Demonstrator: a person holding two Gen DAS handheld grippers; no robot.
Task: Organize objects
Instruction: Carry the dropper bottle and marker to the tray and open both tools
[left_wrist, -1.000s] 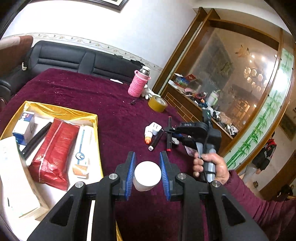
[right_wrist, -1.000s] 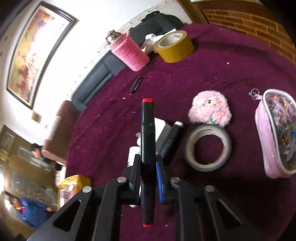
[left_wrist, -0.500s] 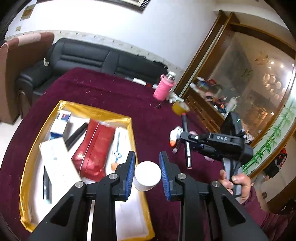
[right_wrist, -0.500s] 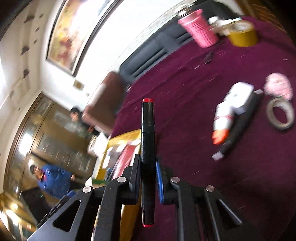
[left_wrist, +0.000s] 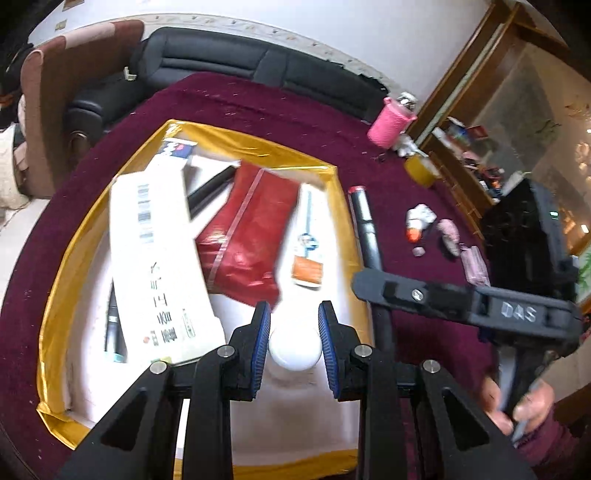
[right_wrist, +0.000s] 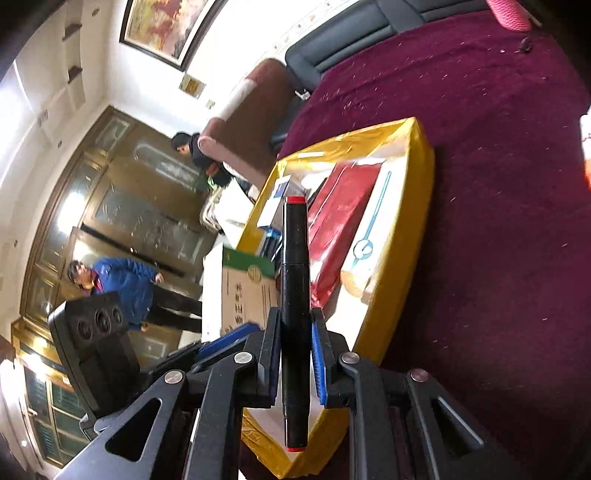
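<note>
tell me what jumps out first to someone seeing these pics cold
Each claw is carrying something: the left claw is shut on a small white jar, the right claw on a black marker with red ends. Both hang over the gold-rimmed box on the maroon tablecloth. In the box lie a red pouch and a long white carton.
</note>
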